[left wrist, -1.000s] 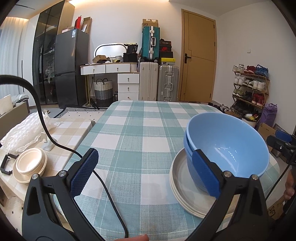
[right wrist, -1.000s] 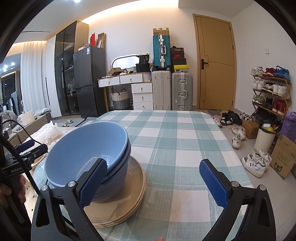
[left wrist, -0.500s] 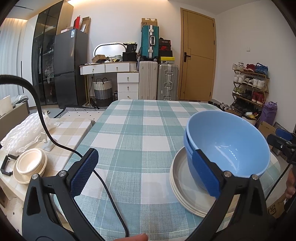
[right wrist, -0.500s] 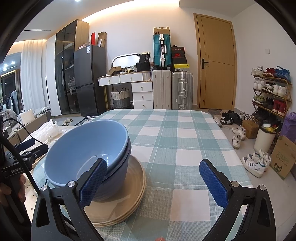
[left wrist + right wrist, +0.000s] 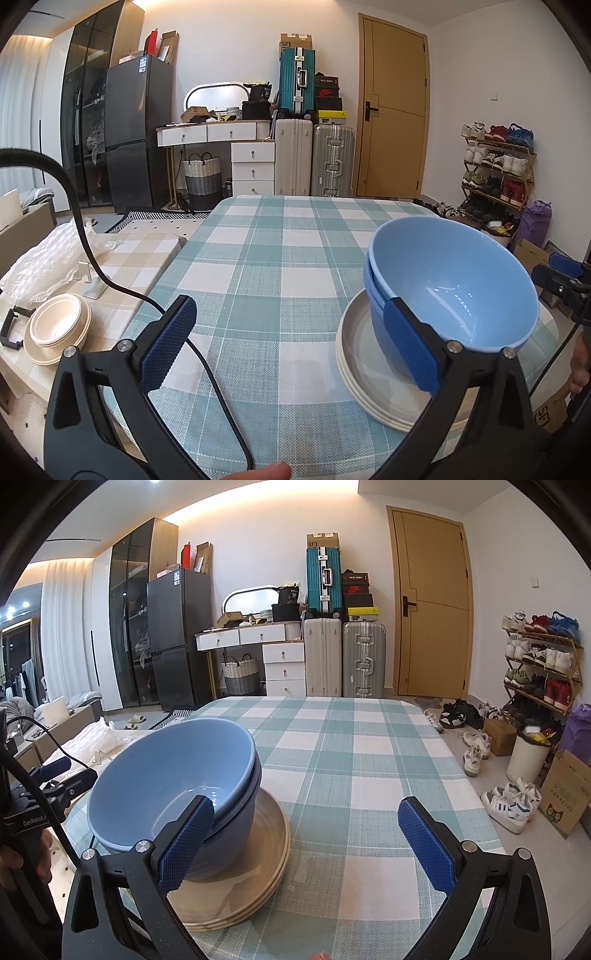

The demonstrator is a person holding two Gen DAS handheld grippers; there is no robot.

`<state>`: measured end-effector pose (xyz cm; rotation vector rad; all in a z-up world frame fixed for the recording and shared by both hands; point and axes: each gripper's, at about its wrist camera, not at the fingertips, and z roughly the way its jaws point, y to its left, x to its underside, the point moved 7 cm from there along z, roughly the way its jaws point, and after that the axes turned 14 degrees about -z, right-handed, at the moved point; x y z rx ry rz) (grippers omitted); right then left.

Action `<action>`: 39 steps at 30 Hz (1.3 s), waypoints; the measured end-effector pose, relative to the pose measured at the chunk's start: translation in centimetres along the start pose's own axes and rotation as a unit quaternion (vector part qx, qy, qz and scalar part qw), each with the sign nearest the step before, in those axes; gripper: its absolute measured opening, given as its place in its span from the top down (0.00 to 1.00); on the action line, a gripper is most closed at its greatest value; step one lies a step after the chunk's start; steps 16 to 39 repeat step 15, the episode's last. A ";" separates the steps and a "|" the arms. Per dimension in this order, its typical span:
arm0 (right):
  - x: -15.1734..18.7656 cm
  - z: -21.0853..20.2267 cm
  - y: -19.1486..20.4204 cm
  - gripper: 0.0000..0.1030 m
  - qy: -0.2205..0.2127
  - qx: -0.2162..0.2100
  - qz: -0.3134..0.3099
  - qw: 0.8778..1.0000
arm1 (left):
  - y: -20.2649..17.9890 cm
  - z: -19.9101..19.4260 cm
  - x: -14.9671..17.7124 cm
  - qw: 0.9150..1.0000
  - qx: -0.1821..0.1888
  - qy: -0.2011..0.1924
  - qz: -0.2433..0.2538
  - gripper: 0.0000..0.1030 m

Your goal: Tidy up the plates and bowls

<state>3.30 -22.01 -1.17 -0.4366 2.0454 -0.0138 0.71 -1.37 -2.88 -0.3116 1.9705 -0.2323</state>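
Two nested blue bowls (image 5: 454,288) sit tilted on a stack of beige plates (image 5: 360,354) near the front edge of the checked table (image 5: 266,266). My left gripper (image 5: 291,341) is open and empty, left of the stack, its right finger in front of the bowls. In the right wrist view the bowls (image 5: 173,782) and plates (image 5: 258,856) lie at the left. My right gripper (image 5: 306,843) is open and empty, to the right of the stack, its left finger overlapping the bowls' rim.
A low side table at the left holds stacked cream bowls (image 5: 55,326) and bubble wrap (image 5: 48,262). A black cable (image 5: 207,369) trails over the tablecloth. Suitcases (image 5: 314,155), a fridge and a door stand at the back, a shoe rack (image 5: 539,664) at the right.
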 end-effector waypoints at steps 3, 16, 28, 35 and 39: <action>-0.1 0.0 0.1 0.01 0.000 0.000 -0.001 1.000 | -0.1 0.1 0.0 1.000 -0.001 0.001 0.001 0.02; -0.1 0.0 0.1 0.01 0.000 0.001 -0.002 1.000 | -0.3 0.2 -0.2 1.000 0.014 0.002 -0.006 0.02; -0.1 0.0 0.1 0.01 0.000 0.001 -0.002 1.000 | -0.3 0.2 -0.2 1.000 0.014 0.002 -0.006 0.02; -0.1 0.0 0.1 0.01 0.000 0.001 -0.002 1.000 | -0.3 0.2 -0.2 1.000 0.014 0.002 -0.006 0.02; -0.1 0.0 0.1 0.01 0.000 0.001 -0.002 1.000 | -0.3 0.2 -0.2 1.000 0.014 0.002 -0.006 0.02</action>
